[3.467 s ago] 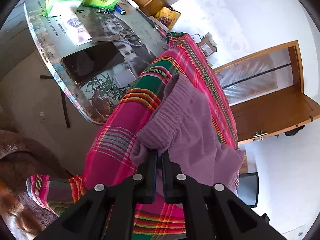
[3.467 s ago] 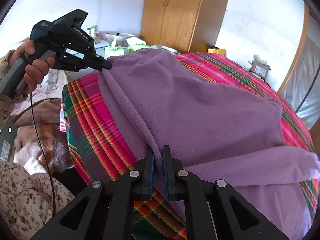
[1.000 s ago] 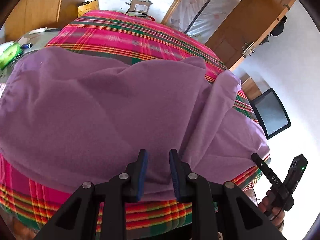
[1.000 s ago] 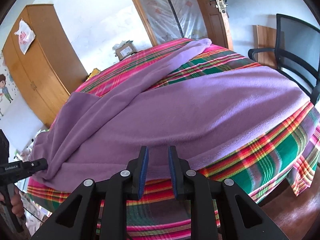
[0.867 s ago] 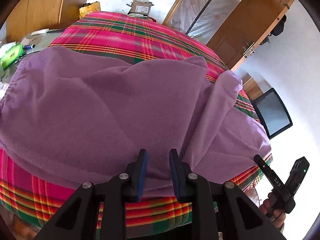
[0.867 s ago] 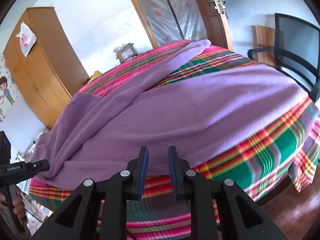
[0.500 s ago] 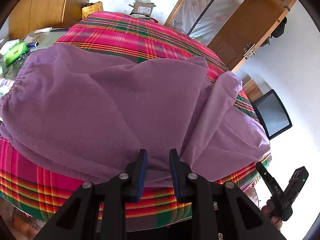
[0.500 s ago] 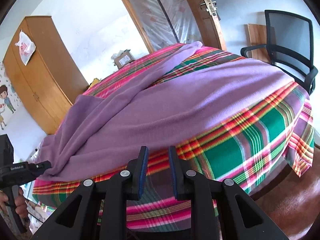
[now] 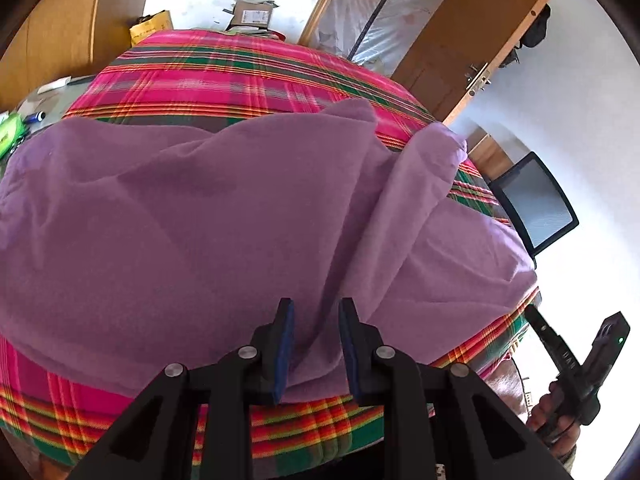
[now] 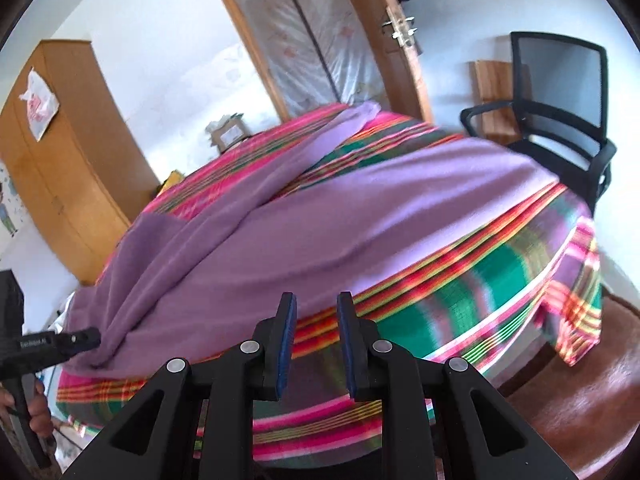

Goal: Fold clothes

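Note:
A purple long-sleeved garment (image 9: 200,220) lies spread on a bed covered in pink, green and orange plaid cloth (image 9: 240,80). One sleeve (image 10: 304,152) runs across it toward the far side. My left gripper (image 9: 314,344) hovers open over the garment's near hem, with cloth behind the gap and none pinched. In the right wrist view the left gripper (image 10: 94,336) has its tip by the garment's left corner (image 10: 104,344). My right gripper (image 10: 316,340) stands open over the plaid edge (image 10: 500,280), off the garment (image 10: 360,220) and with nothing between its fingers. The right gripper (image 9: 534,316) is also in the left wrist view, in a hand.
A black mesh chair (image 10: 560,92) stands close to the bed's right side. A wooden wardrobe (image 10: 68,160) and a door (image 9: 460,40) line the walls. A cardboard box (image 9: 252,12) sits beyond the bed. A side table (image 9: 48,92) with small items is at the left.
Both grippers, shut on the purple garment 3.5 s ago, now stand open and off it. Over the last second both drew back from the bed, and more plaid shows below the hem.

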`<state>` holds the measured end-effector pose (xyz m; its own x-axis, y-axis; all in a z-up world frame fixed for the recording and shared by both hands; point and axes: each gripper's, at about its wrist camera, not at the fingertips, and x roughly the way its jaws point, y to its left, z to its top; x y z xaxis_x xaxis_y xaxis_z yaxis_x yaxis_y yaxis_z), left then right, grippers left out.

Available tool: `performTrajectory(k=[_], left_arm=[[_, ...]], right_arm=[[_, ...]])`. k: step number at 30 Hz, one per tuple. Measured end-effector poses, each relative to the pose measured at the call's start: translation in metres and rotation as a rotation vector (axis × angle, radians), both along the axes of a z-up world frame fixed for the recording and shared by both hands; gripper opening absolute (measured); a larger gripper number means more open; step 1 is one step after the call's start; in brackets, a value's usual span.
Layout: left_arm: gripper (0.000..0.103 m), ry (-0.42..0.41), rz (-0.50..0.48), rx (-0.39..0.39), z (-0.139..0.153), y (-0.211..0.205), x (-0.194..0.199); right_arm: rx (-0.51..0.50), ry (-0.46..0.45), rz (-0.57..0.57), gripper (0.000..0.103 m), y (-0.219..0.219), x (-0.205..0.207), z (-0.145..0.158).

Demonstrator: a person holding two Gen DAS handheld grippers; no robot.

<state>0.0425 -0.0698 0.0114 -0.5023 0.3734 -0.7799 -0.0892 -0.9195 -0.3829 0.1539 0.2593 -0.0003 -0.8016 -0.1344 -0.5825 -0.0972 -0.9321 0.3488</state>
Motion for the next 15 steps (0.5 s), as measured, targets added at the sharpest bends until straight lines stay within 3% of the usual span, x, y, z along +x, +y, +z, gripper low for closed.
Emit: performTrajectory(k=[4,10,15], left_arm=[[0.023,-0.013,-0.009,-0.007,-0.002,0.005,-0.004],[0.023,-0.015,-0.008,-0.018,-0.004,0.008,0.000],[0.023,-0.008,0.004,-0.018,0.000,0.010,0.001]], right_arm=[[-0.035,-0.017,-0.039,0.021,0.013,0.001,-0.003],[-0.035,-0.023,0.001,0.021,0.007,-0.001,-0.008],[0.023,0.000,0.056,0.021,-0.003,-0.005,-0.002]])
